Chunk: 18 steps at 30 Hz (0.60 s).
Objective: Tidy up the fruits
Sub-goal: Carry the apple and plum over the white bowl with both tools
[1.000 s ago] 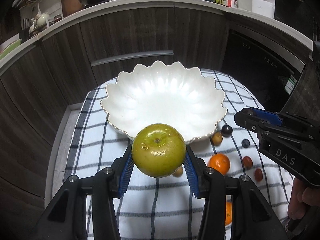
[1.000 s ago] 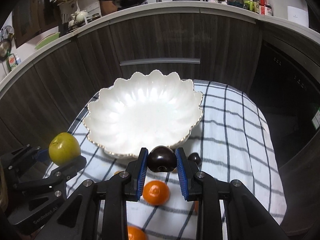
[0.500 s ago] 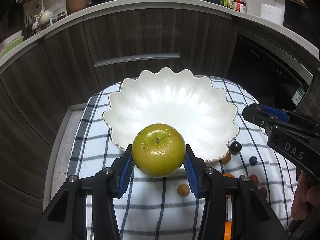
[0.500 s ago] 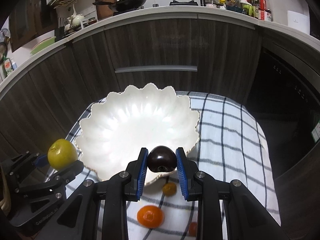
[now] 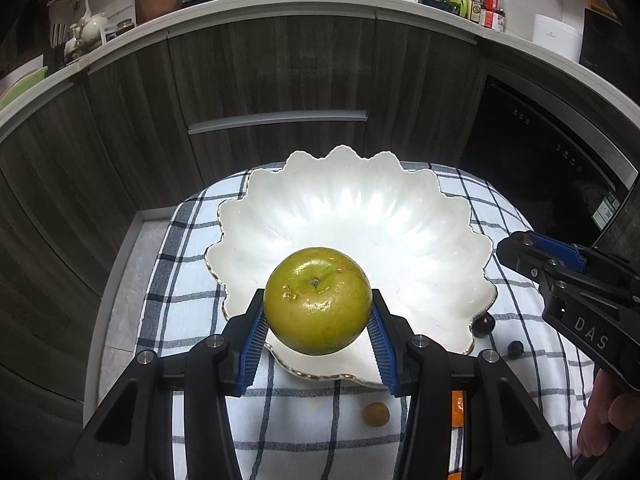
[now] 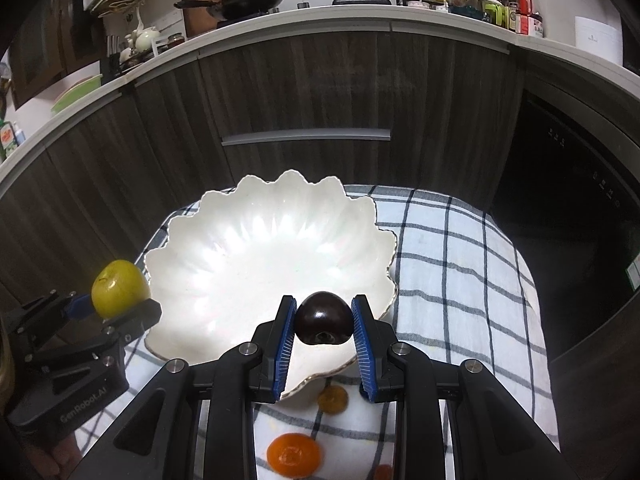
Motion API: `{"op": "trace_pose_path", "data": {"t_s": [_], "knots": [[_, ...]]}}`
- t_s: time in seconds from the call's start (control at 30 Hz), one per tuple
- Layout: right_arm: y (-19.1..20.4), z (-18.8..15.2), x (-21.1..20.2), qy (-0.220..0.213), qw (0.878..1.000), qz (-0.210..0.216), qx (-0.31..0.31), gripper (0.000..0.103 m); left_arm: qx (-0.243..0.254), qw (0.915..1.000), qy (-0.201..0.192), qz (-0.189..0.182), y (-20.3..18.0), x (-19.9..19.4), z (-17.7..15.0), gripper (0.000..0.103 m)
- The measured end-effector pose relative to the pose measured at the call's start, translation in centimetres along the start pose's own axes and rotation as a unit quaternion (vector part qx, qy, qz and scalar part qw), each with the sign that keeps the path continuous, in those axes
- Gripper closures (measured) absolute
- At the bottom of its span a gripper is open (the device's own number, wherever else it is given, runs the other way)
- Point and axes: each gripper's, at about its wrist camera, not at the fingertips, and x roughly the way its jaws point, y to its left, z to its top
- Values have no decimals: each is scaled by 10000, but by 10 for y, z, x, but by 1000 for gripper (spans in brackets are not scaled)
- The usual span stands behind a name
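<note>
We are clamping a round green apple (image 5: 317,301) between the blue ribbed pads of our left gripper (image 5: 318,332), and our right gripper (image 6: 323,334) is pinching a small dark glossy plum (image 6: 323,318); both fruits are hanging over the near rim of the empty white scalloped ceramic bowl (image 5: 400,224). The bowl is sitting on a white cloth with dark checks (image 6: 460,280), where an orange mandarin (image 6: 294,453), a small tan fruit (image 5: 375,414) and two small dark fruits (image 5: 485,325) are lying just beside its near edge.

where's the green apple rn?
The green apple is clamped in the left gripper, over the near rim of the white scalloped bowl; the right wrist view shows it at that bowl's left edge.
</note>
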Motion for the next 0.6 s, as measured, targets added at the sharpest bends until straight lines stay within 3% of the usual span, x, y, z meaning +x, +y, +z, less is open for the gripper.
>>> {"op": "trace_pose_path", "data": {"t_s": [0.6], "knots": [[-1, -3, 34, 419, 9991, 19, 52, 73, -68, 9988, 485, -22, 4, 38, -5, 56]]}}
